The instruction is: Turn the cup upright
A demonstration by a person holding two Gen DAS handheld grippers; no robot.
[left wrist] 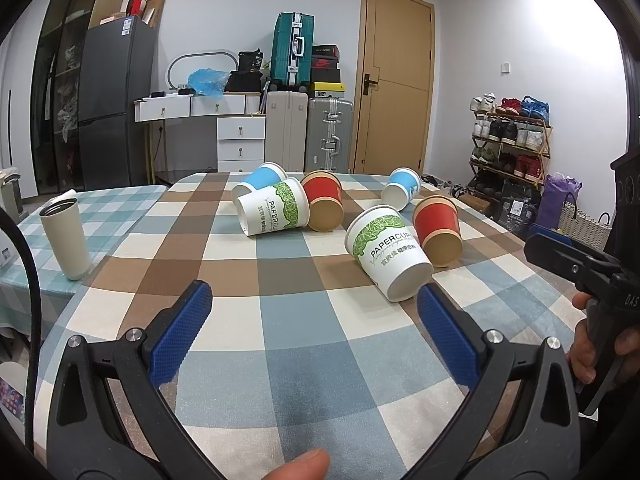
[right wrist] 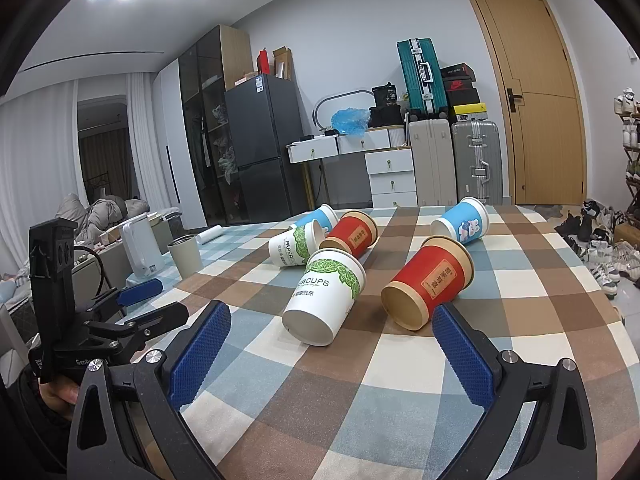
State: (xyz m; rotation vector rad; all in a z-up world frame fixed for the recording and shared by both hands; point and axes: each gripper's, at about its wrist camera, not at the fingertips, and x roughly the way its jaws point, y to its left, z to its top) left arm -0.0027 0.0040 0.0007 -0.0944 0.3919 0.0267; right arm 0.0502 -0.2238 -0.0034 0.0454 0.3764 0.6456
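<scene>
Several paper cups lie on their sides on the checked tablecloth [left wrist: 320,360]. Nearest is a white and green cup [left wrist: 388,252], also in the right wrist view [right wrist: 326,296], its base toward me. Right of it lies a red cup [left wrist: 438,230], nearest the right gripper [right wrist: 428,284]. Farther back lie a white and green cup [left wrist: 274,212], a red cup [left wrist: 324,200] and two blue cups [left wrist: 258,184] [left wrist: 402,188]. My left gripper [left wrist: 314,312] is open and empty just short of the nearest white cup. My right gripper [right wrist: 330,336] is open and empty, the white and red cups just ahead.
A beige tumbler [left wrist: 66,238] stands upright at the table's left side. A white kettle [right wrist: 140,250] stands beyond it. The right gripper shows at the right edge of the left wrist view [left wrist: 568,256]. Suitcases, drawers, a fridge and a shoe rack stand behind the table.
</scene>
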